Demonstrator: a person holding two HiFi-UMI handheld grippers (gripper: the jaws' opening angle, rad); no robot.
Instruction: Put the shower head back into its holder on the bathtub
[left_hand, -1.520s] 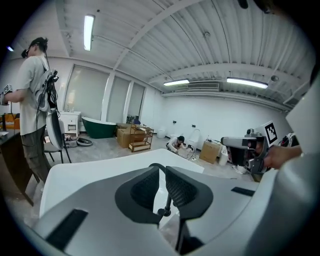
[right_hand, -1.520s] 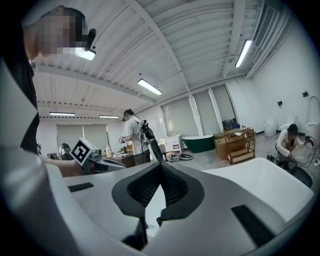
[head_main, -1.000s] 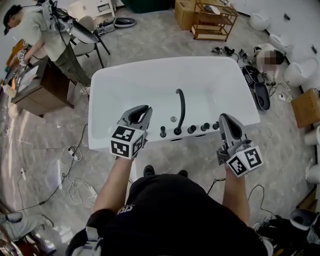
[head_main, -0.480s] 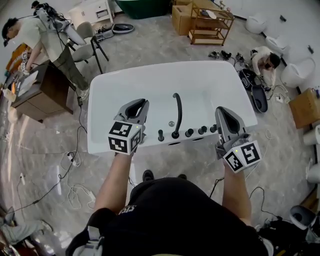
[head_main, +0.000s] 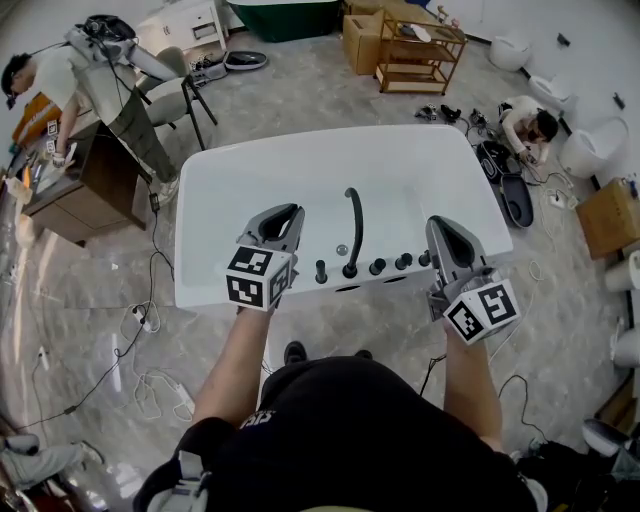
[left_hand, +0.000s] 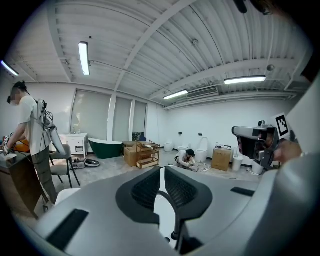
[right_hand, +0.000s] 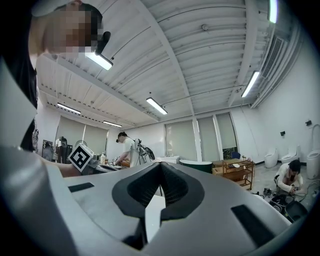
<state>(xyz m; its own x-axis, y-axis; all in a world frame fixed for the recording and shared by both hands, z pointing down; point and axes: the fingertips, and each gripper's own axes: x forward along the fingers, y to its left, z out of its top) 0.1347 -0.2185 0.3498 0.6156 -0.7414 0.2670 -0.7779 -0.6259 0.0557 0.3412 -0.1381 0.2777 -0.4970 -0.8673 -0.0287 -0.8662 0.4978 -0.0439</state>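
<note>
A white bathtub stands in front of me in the head view. On its near rim, a black curved spout rises from a row of black knobs, with a short black upright fitting at the left end. I cannot tell which piece is the shower head. My left gripper hovers over the rim left of the fittings, shut and empty. My right gripper hovers at the row's right end, also shut and empty. The left gripper view shows closed jaws with the spout behind them. The right gripper points level across the room.
A person leans over a brown desk at the far left, beside a chair. A wooden shelf stands beyond the tub. Another person crouches at the right among tools. Cables trail on the floor at the left.
The head view has shifted a little. Both grippers stay over the tub's near rim, shut as before.
</note>
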